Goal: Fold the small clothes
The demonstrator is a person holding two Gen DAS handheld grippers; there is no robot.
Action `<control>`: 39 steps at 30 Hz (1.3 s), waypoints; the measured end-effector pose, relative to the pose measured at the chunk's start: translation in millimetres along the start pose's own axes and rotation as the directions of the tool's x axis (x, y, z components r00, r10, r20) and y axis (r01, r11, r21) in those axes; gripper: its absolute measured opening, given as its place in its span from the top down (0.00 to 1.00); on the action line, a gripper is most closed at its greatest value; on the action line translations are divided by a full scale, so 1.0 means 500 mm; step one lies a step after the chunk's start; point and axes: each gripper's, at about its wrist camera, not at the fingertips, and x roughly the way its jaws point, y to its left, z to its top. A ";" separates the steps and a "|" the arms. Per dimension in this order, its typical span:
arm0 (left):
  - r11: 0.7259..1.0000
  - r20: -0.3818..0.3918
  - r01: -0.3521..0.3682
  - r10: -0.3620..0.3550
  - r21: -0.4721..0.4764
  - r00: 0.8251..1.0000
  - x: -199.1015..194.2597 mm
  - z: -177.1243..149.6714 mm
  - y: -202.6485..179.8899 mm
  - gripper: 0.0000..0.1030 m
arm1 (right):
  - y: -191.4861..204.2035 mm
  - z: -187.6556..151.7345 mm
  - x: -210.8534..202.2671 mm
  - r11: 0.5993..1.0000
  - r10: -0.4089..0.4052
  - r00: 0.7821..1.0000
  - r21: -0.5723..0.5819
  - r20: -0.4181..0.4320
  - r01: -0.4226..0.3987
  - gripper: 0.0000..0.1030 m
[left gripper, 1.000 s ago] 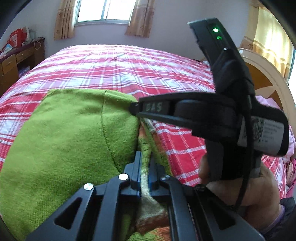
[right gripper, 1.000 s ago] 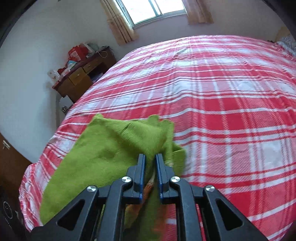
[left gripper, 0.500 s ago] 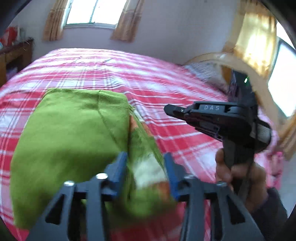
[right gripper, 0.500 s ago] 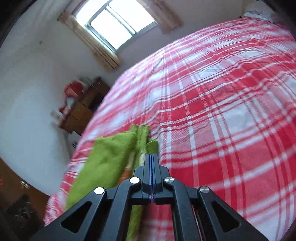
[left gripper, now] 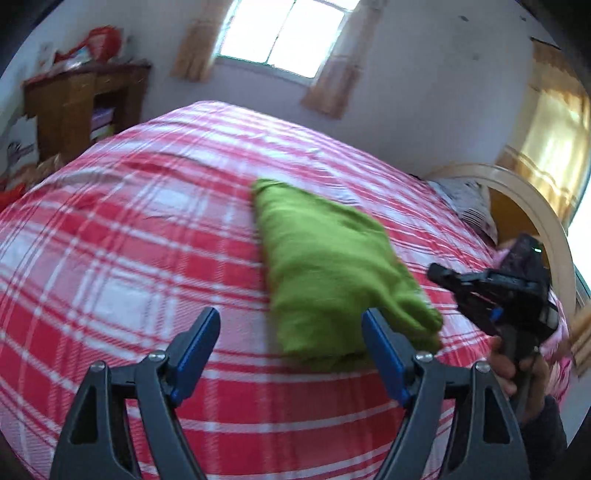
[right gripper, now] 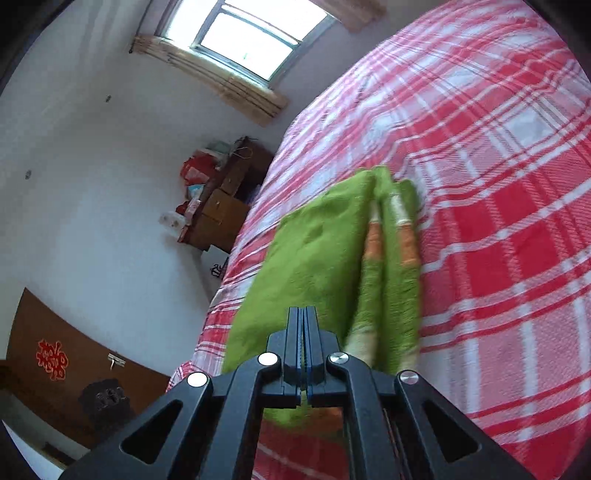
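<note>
Green garment lies folded on the bed, toward the headboard side of the spread. Soft knit, light, no stiffness: it will sag and unfold if you lift it by one layer. Orange and cream cuffs run along its right edge in the right wrist view, stacked loosely.

Your left tool has just been opening; its jaws stand wide with nothing between them, the garment lying just beyond the tips. Your right tool is closed tight. A sliver of green shows in the seam between the pads (whether cloth is truly pinched there, I cannot tell).

Judgement: take hold at a folded edge, catching all the layers together, not at a loose cuff.

Bed is a red and white plaid spread, soft, slightly rumpled; expect drag when sliding cloth. Beyond the bed: window with tan curtains, and a cluttered wooden dresser at the far corner.
</note>
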 end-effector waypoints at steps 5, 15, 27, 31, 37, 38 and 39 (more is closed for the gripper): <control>0.999 -0.026 -0.002 0.001 -0.051 1.000 0.015 -0.010 0.023 0.21 | 0.041 -0.006 0.029 0.998 -0.032 0.998 -0.063 -0.054 0.029 0.99; 0.997 -0.050 -0.005 0.001 -0.079 0.999 0.017 -0.020 0.058 0.21 | -0.005 -0.042 0.059 0.967 -0.254 0.963 -0.029 -0.091 0.253 0.89; 0.993 -0.041 0.001 -0.006 -0.117 0.999 -0.005 -0.019 0.082 0.21 | 0.027 -0.017 0.027 0.995 -0.100 0.995 0.015 -0.030 0.101 0.14; 0.993 -0.041 0.001 -0.006 -0.122 0.999 -0.005 -0.021 0.086 0.21 | 0.032 -0.003 0.090 0.982 -0.178 0.979 -0.076 -0.100 0.171 0.52; 0.996 -0.050 -0.017 0.013 -0.091 0.999 0.018 -0.007 0.074 0.21 | 0.045 -0.028 0.123 0.952 -0.258 0.962 -0.195 -0.090 0.237 0.79; 0.995 -0.047 -0.012 0.007 -0.096 0.999 0.020 -0.002 0.073 0.21 | 0.051 -0.034 0.119 0.947 -0.266 0.959 -0.212 -0.094 0.242 0.81; 0.995 -0.041 -0.004 0.000 -0.102 0.999 0.020 0.003 0.072 0.21 | 0.059 -0.033 0.116 0.935 -0.290 0.953 -0.240 -0.088 0.262 0.84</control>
